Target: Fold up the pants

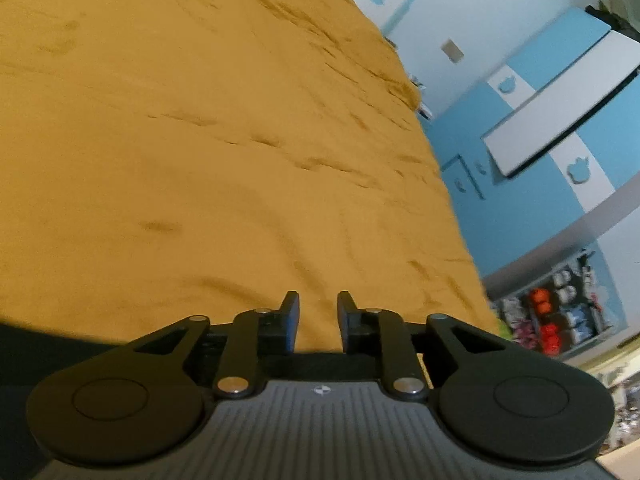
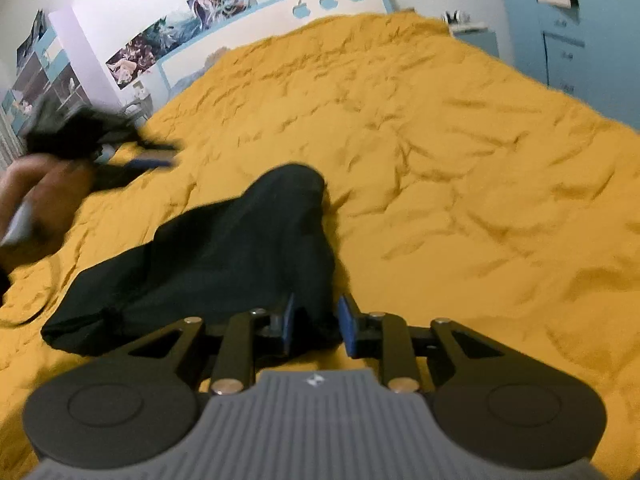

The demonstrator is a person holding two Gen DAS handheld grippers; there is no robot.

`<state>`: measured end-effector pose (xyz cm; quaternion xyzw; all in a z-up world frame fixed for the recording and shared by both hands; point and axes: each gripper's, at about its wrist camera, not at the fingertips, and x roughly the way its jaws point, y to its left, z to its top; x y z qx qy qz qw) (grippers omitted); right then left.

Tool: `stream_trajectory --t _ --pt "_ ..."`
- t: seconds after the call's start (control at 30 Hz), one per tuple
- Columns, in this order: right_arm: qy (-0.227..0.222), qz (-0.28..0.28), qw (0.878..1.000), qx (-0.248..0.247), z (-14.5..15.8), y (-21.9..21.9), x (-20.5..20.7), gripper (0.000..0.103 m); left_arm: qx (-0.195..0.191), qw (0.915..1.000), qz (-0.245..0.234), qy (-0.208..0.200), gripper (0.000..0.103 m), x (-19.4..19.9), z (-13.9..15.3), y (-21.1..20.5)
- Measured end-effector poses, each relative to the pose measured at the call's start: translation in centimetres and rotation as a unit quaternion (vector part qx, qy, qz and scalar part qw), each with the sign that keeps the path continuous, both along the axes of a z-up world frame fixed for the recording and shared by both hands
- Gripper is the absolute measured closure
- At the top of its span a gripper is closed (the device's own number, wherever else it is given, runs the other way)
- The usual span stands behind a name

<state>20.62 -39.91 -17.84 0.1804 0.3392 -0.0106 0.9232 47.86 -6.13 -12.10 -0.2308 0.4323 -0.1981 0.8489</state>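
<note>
Spread wide across both views: a mustard bedspread point(image 2: 460, 184), heavily creased. Lay bunched on it, left of centre in the right wrist view: black pants point(image 2: 224, 256), partly doubled over, one end reaching between the fingers of the right gripper point(image 2: 316, 326). Jaws parted there, cloth in the gap but not visibly pinched. Hovered apart over bare spread, jaws parted and holding nothing: the left gripper point(image 1: 318, 322). Seemed mid-fold; next called for closing on an edge and carrying it across. Stood beyond: blue wardrobe point(image 1: 560, 92), posters point(image 2: 180, 28). Nothing seen in the way, only rumpled bedding underneath.
</note>
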Motion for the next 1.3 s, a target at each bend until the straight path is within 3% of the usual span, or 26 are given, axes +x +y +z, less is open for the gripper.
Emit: stream_trajectory --t 0.13,0.3,0.4,0.5,0.6,0.77,0.83,0.97,1.07,1.23,1.3 --pt "-0.016 0.023 0.999 -0.046 1.7 2.2 0.7 0.082 0.024 0.9982 0.055 0.008 0.072 -4.7 -0.9 7.0" --pt "-0.016 0.080 0.995 -0.061 2.2 7.0 2.9 0.082 0.015 0.9906 0.136 0.012 0.050 -10.4 -2.5 14.4" --pt "-0.025 0.143 0.985 -0.096 2.0 11.0 4.3 0.082 0.020 0.9834 0.180 0.014 0.049 -12.7 -3.4 17.3" --pt "-0.025 0.181 0.973 -0.141 0.7 14.1 5.5 0.081 -0.014 0.9784 0.204 0.030 0.046 -13.8 -4.5 19.4" --pt "0.023 0.200 0.965 -0.167 -2.1 15.6 6.4 0.080 -0.038 0.9763 0.209 0.043 0.045 -14.4 -5.7 20.0" --pt "0.020 0.188 0.972 -0.139 -2.1 14.9 5.9 0.078 -0.056 0.9748 0.210 0.049 0.035 -14.5 -7.2 20.9" --pt "0.020 0.192 0.971 -0.140 -2.2 14.9 5.8 0.076 -0.076 0.9667 0.236 0.062 0.035 -14.8 -8.0 22.3" --pt "0.017 0.195 0.970 -0.143 -2.6 15.1 5.9 0.073 -0.155 0.9539 0.240 0.094 0.035 -15.2 -10.0 23.9" --pt "0.016 0.194 0.971 -0.140 -2.8 15.2 6.0 0.073 -0.142 0.9563 0.238 0.095 0.035 -15.0 -10.3 23.7" --pt "0.016 0.194 0.971 -0.137 -2.8 15.0 6.2 0.071 -0.052 0.9729 0.207 0.088 0.035 -15.0 -9.3 21.6" --pt "0.014 0.193 0.972 -0.136 -2.9 14.9 6.1 0.071 -0.034 0.9750 0.202 0.086 0.035 -14.9 -9.1 21.0"
